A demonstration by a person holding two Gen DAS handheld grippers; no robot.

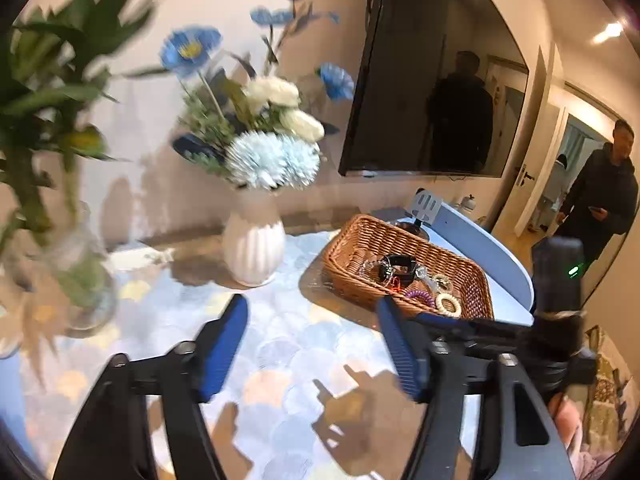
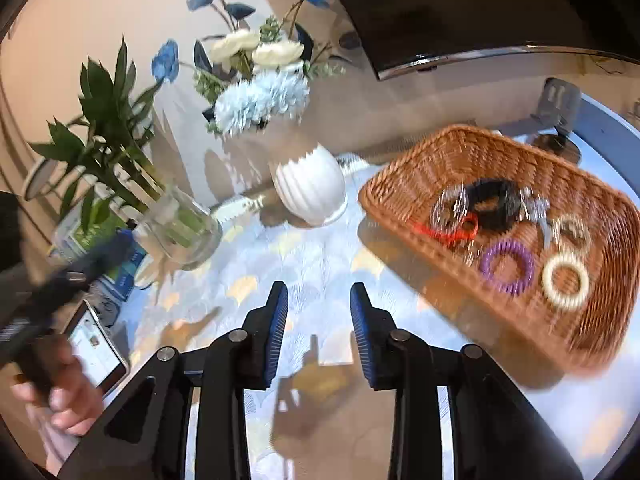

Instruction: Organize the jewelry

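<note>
A brown wicker basket (image 1: 348, 240) (image 2: 400, 176) lies on the patterned tabletop. It holds a black band (image 1: 398, 266) (image 2: 490, 202), a purple coil ring (image 1: 420, 295) (image 2: 507, 267), a cream coil ring (image 1: 448, 303) (image 2: 566, 280), a red piece (image 2: 448, 229) and silvery pieces (image 2: 532, 204). My left gripper (image 1: 312, 316) is open and empty, above the table left of the basket. My right gripper (image 2: 319, 294) is open and empty, above the table in front of the basket's left end; it also shows in the left wrist view (image 1: 556, 320).
A white vase (image 1: 253, 240) (image 2: 310, 186) of blue and white flowers stands left of the basket. A glass vase (image 2: 180, 228) with green stalks stands further left, by a phone (image 2: 98, 348). A wall television (image 1: 432, 80) hangs behind. A person (image 1: 600, 196) stands in the doorway.
</note>
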